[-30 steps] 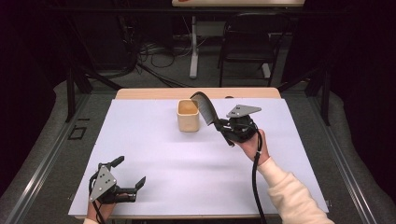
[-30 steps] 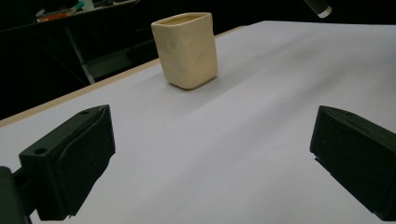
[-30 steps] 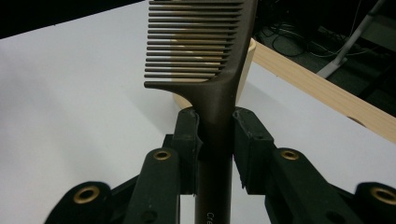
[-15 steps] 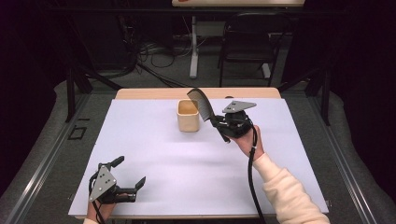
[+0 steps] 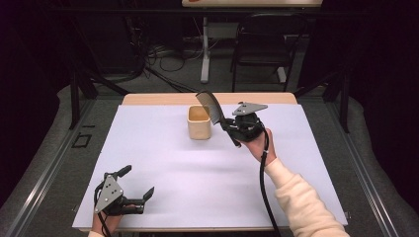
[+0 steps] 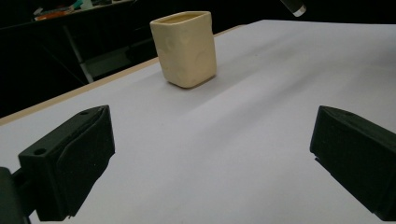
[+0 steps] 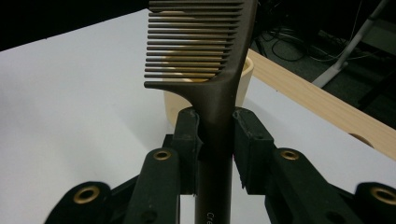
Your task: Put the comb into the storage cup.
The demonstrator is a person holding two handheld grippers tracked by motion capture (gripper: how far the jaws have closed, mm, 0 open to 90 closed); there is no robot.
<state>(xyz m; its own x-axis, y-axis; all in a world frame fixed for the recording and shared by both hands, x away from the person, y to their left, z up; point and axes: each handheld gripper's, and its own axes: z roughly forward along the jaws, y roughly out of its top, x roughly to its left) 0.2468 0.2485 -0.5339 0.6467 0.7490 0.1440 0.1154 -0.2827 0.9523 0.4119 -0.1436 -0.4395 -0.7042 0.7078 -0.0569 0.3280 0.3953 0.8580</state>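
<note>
A cream square cup (image 5: 199,123) stands upright at the far middle of the white sheet (image 5: 163,163). My right gripper (image 5: 228,127) is just to the cup's right, shut on the handle of a dark brown comb (image 5: 210,104). The comb slants up and left, its toothed head over the cup's right rim. In the right gripper view both pads (image 7: 189,140) press the comb's (image 7: 201,56) handle, with the cup (image 7: 245,74) behind the teeth. My left gripper (image 5: 136,182) lies near the table's front left, open, nothing between its fingers. The left gripper view faces the cup (image 6: 185,49) from afar.
The wooden table edge (image 5: 267,98) shows past the sheet at the back. A black chair (image 5: 262,54), a white stand leg (image 5: 204,54) and floor cables (image 5: 163,54) lie beyond the table. The right gripper's cable (image 5: 262,182) trails along the sleeve.
The right gripper with the comb has shifted slightly back and left, bringing the comb's head closer over the cup. The left gripper has stayed put.
</note>
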